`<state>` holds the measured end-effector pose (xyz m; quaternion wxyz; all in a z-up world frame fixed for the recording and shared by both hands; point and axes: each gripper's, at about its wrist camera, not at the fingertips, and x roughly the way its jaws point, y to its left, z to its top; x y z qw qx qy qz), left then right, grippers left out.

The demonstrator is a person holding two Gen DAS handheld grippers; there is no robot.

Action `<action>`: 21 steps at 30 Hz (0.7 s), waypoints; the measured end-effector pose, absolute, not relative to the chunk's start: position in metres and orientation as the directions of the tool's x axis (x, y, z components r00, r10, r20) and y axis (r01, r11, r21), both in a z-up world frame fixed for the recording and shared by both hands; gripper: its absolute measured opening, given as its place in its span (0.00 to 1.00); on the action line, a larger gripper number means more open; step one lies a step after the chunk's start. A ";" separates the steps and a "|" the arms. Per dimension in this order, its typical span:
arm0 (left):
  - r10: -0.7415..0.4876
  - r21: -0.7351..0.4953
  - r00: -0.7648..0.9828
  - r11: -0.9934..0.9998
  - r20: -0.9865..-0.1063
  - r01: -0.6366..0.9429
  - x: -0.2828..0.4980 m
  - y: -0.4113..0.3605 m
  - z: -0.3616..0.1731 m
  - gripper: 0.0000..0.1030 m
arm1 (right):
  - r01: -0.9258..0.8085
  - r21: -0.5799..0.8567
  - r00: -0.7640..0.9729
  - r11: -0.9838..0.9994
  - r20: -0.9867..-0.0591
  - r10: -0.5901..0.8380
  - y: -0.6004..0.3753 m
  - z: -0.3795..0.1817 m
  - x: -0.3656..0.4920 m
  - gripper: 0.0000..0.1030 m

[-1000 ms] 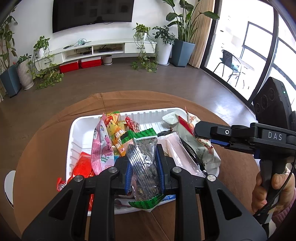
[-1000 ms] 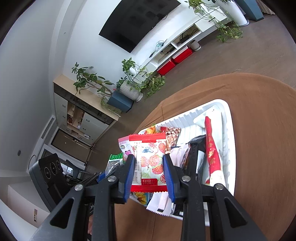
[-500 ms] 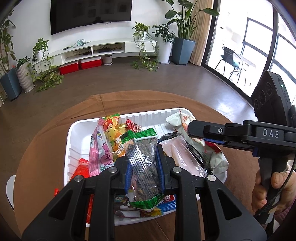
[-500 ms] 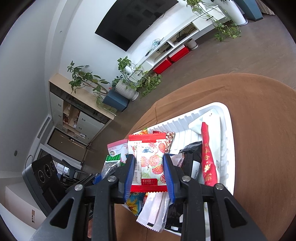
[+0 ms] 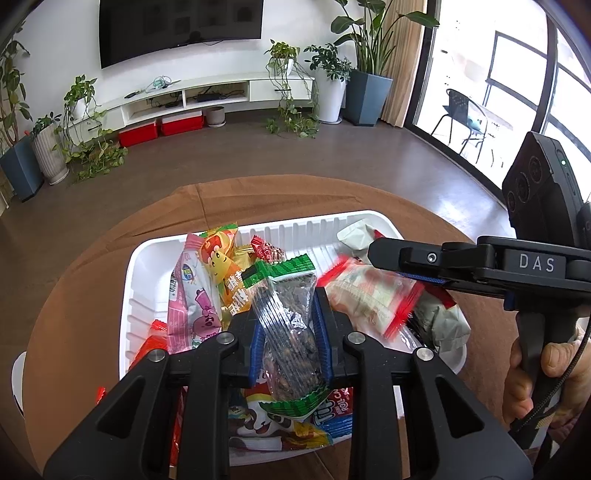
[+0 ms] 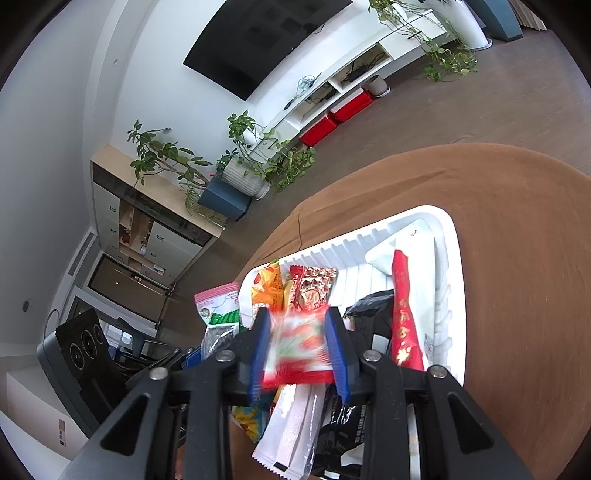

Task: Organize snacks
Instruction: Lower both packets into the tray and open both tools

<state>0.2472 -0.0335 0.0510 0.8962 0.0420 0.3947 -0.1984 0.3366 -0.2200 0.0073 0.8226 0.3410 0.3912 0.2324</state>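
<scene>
A home living room is showing ahead of the gripper: a TV (image 5: pixel 181 29) is hanging above a white console (image 5: pixel 207 92), with potted plants (image 5: pixel 365 55) standing along the wall.

One white tray (image 5: pixel 127 295), two grippers, roughly a dozen snack packets, one round table (image 5: pixel 74 280)

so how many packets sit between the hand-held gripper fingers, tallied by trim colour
green-trimmed packet: 1
red-trimmed packet: 1 (blurred)
total: 2
</scene>
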 end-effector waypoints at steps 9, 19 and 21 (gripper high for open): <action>-0.290 -0.052 0.621 0.927 -0.728 0.372 0.259 -0.038 0.039 0.30 | -0.124 0.720 0.592 0.683 -0.499 0.634 -0.218 0.006 0.341 0.32; -0.277 -0.030 0.640 0.929 -0.717 0.368 0.265 -0.040 0.033 0.49 | -0.132 0.710 0.592 0.691 -0.503 0.630 -0.215 0.007 0.341 0.34; -0.274 -0.027 0.643 0.930 -0.715 0.367 0.266 -0.041 0.032 0.52 | -0.135 0.708 0.591 0.693 -0.503 0.630 -0.214 0.006 0.341 0.36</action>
